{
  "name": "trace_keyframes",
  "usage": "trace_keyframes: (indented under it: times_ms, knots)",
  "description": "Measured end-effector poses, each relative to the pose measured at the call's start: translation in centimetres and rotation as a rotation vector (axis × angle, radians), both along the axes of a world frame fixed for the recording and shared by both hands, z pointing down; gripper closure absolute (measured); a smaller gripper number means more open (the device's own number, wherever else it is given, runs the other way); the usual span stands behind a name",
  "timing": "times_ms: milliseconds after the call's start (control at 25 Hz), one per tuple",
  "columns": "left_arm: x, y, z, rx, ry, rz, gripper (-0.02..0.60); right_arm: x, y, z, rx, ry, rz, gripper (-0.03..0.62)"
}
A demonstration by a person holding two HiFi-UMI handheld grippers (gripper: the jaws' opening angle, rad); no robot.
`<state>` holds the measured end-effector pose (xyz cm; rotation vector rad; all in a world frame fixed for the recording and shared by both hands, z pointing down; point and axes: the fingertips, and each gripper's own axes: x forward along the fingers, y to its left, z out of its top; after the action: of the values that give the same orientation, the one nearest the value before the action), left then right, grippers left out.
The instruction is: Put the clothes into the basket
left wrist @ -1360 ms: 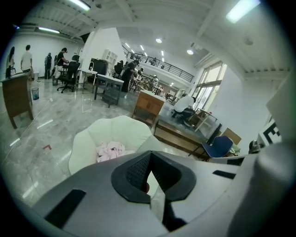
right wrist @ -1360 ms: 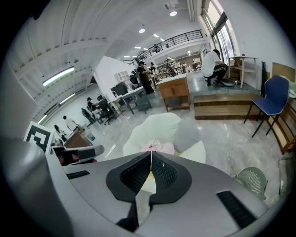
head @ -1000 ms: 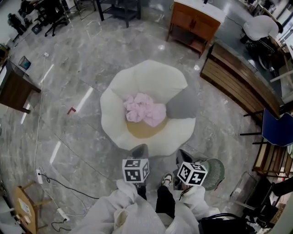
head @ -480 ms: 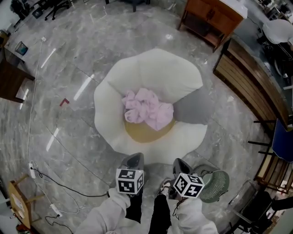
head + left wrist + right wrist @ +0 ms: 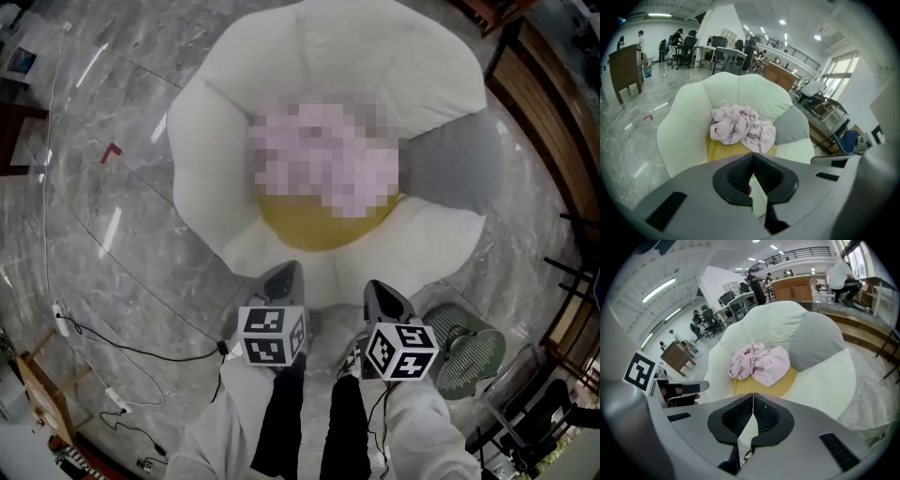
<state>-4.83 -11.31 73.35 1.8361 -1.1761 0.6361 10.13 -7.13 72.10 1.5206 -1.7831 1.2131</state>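
Note:
A crumpled pink garment (image 5: 323,164) lies on the yellow centre of a white flower-shaped seat (image 5: 225,103); it also shows in the left gripper view as the garment (image 5: 740,129) and in the right gripper view (image 5: 759,363). My left gripper (image 5: 281,277) and right gripper (image 5: 381,292) hang side by side at the seat's near edge, short of the garment. Both are shut with nothing between the jaws: left gripper (image 5: 752,157), right gripper (image 5: 753,397). A grey-green basket (image 5: 473,349) stands on the floor right of my right gripper.
A grey cushion (image 5: 450,173) rests on the seat's right petal. Cables (image 5: 112,342) trail across the marble floor at the left. A wooden bench (image 5: 553,112) runs along the right. Desks, chairs and people stand far behind the seat.
The head view has dropped closer, so the seat fills more of the picture. Both grippers have sunk and now sit right at the seat's near edge, still shut.

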Motion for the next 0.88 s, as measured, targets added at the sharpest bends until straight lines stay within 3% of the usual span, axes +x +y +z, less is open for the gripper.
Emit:
trace_keyframes:
  times_ms: [280,560,720,880]
  knots:
    - [0.5,-2.7,4.0,-0.018,-0.004,0.016,0.577,-0.2,-3.4,4.2,0.015,0.048,-0.076,0.569]
    - [1.7,-5.6,7.4,0.019,-0.046,0.155,0.577,1.4,-8.0,6.7,0.054,0.048,-0.046,0.569]
    - [1.2,-8.2,8.6,0.031,-0.054,0.115,0.577,2.2,-11.3,7.9,0.131,0.07,-0.073,0.568]
    - [1.9,-9.4,9.4,0.049,-0.077,0.148,0.577,2.3,-13.4,9.3,0.14,0.076,-0.057,0.568]
